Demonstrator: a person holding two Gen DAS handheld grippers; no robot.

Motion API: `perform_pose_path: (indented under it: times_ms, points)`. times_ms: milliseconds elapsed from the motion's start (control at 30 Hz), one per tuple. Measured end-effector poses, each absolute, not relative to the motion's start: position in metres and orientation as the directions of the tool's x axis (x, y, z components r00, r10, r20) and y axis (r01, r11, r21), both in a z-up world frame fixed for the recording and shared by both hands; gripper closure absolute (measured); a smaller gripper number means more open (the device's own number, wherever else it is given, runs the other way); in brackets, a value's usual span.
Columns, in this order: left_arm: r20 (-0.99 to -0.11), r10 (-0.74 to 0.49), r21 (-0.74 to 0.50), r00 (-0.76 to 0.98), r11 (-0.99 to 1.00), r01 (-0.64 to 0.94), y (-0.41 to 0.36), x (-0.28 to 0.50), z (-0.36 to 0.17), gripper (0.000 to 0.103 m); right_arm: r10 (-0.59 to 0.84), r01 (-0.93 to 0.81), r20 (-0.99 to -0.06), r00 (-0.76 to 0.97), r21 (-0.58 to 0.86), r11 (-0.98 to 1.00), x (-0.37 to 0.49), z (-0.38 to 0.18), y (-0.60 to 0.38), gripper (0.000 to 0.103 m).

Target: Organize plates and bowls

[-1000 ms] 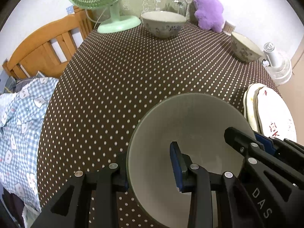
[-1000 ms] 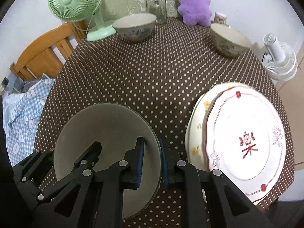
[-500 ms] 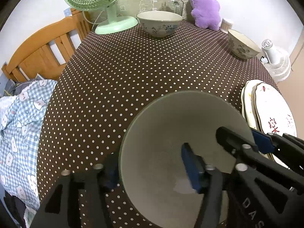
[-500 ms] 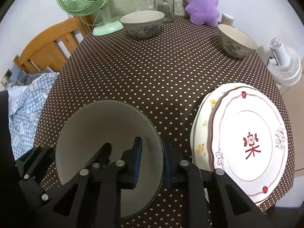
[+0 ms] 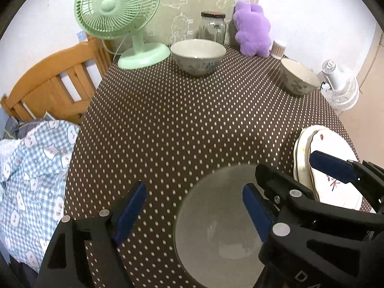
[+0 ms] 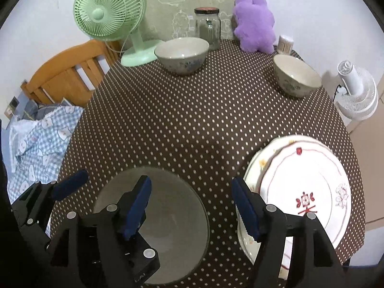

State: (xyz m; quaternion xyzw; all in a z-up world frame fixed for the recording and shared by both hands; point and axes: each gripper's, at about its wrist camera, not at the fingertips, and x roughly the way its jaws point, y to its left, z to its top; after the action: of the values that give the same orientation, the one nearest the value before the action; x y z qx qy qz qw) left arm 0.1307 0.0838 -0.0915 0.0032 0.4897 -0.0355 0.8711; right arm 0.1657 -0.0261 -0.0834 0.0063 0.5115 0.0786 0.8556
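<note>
We've just let go: left gripper point(image 5: 192, 206) and right gripper point(image 6: 192, 206) both spread, jaws just opened off the grey bowl point(image 6: 168, 216) (bottom centre, on table). Next: floral bowls, prob.

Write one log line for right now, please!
left gripper: fingers just opened, empty | right gripper: fingers just opened, empty | grey bowl: on table

Worktop layout as we see it
Nearest us sits a bowl point(image 6: 168, 220), stacked plates point(image 6: 304, 192) to its right; two more bowls point(image 6: 181, 54) point(image 6: 296, 78) stand farther back, before the fan point(image 6: 110, 16), jar point(image 6: 207, 27) and plush toy point(image 6: 254, 24).
</note>
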Motion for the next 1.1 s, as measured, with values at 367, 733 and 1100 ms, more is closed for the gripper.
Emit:
perform_pose_path:
  times_ms: [367, 733, 1100]
  points:
    - [-0.814, -0.077, -0.055, 0.576, 0.997, 0.056, 0.073, 0.178, -0.058, 0.019, 0.141, -0.13, -0.839, 0.525, 0.085, 0.988, 0.212, -0.047, -0.03, 0.03]
    - [-0.793, 0.024, -0.019, 0.609, 0.998, -0.064, 0.064, 0.243, -0.047, 0.018, 0.214, -0.186, -0.813, 0.542, 0.132, 0.974, 0.291, -0.039, -0.046, 0.03]
    - [-0.785, 0.121, 0.031, 0.608, 0.987, -0.156, 0.068, 0.309, -0.052, 0.021, 0.24, -0.221, -0.819, 0.521, 0.142, 0.965, 0.371, -0.05, -0.046, 0.03]
